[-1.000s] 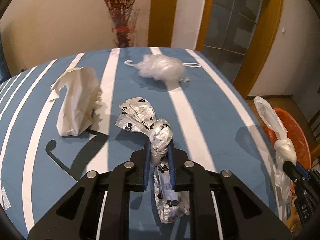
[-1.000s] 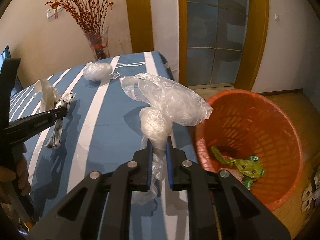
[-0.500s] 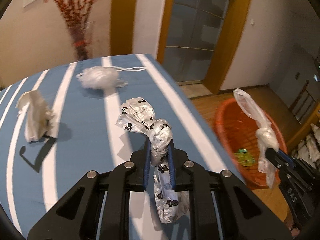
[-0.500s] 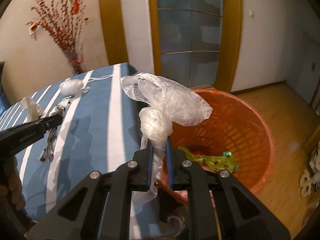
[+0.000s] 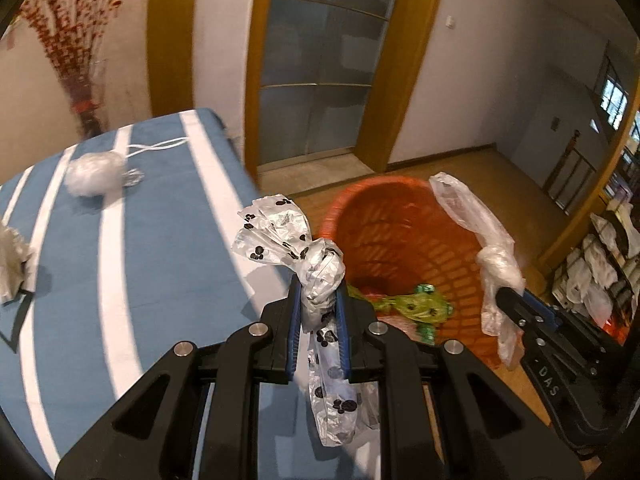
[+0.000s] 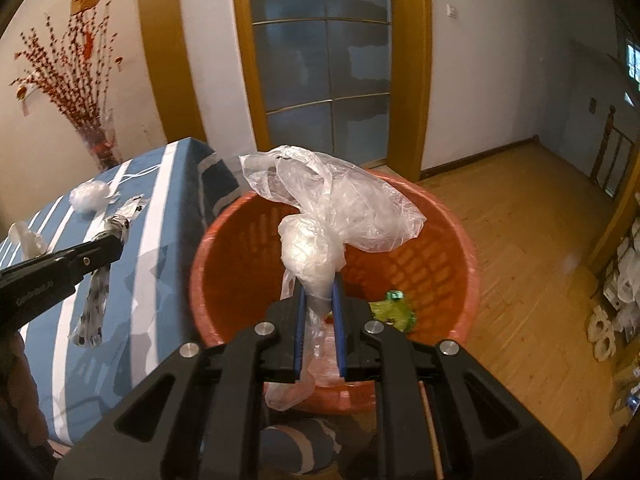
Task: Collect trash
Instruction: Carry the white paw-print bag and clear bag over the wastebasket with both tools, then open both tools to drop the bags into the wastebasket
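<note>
My left gripper [image 5: 319, 285] is shut on a knotted paw-print plastic bag [image 5: 280, 232] and holds it over the table's right edge, beside the orange basket [image 5: 340, 208]. My right gripper [image 6: 317, 280] is shut on a knotted clear plastic bag [image 6: 340, 204] and holds it above the basket [image 6: 460, 240]. The clear bag [image 5: 492, 256] and right gripper [image 5: 516, 294] also show in the left wrist view. The left gripper [image 6: 116, 236] with the paw-print bag [image 6: 94, 304] shows in the right wrist view. A green paw-print bag [image 5: 412, 304] lies in the basket.
On the blue striped tablecloth [image 5: 160, 248] lie a crumpled clear bag [image 5: 94, 172] with a white string and a crumpled white paper [image 5: 10, 260] at the left edge. A vase of red branches [image 6: 96, 140] stands behind the table. Wooden floor [image 6: 540, 248] lies right of the basket.
Both grippers have swung right from the table toward the orange basket, each still holding its bag. The right one now hangs over the basket; the left one has reached the table edge.
</note>
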